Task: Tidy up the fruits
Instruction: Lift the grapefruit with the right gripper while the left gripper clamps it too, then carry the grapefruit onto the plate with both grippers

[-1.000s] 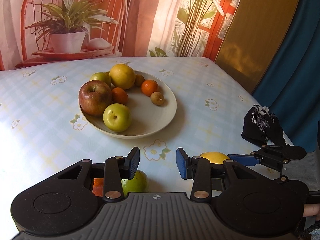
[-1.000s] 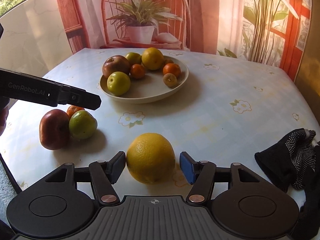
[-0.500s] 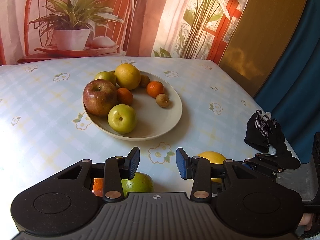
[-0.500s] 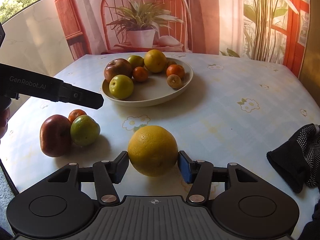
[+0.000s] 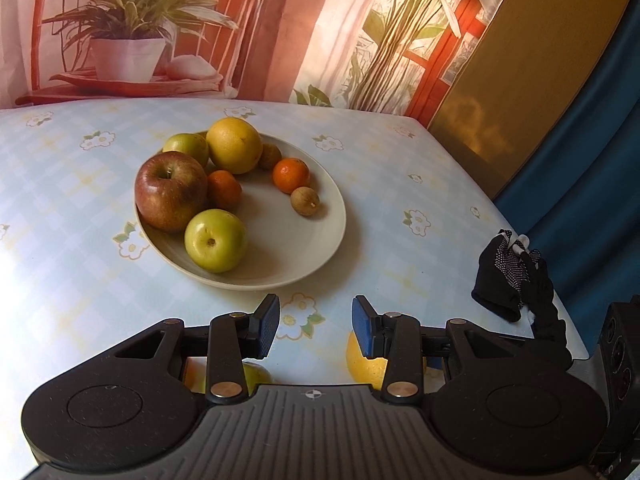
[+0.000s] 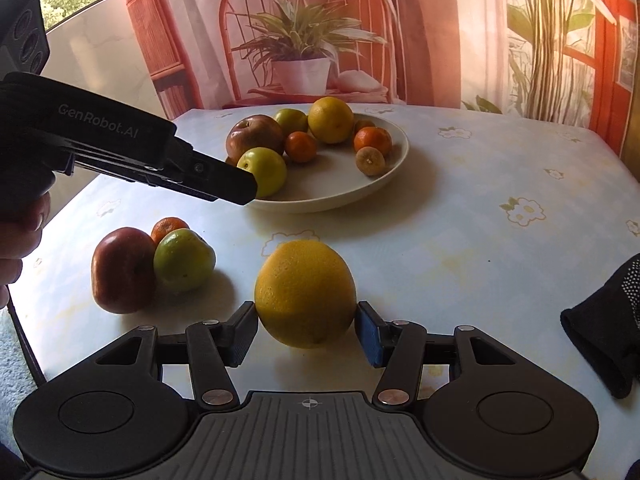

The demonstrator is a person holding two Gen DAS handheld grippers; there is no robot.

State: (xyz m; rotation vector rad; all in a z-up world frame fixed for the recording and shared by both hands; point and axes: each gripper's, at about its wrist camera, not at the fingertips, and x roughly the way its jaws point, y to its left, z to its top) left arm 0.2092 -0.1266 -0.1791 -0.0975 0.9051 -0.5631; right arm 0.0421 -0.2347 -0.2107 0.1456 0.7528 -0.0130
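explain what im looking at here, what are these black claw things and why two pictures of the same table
The black claws are two hand-held grippers, one in each of a person's hands; there is no robot arm. Each carries a wide-angle camera that looks forward along its two fingers, so you get the same table from two spots.

In the left view, the left gripper is open over the tablecloth, with nothing between its fingers. In the right view, the right gripper is closed on a large yellow citrus fruit, its pads against both sides.

A pale plate already holds apples and small oranges. Still loose on the cloth are a red apple, a green apple and a small orange behind them. A black glove lies at the table's right edge.
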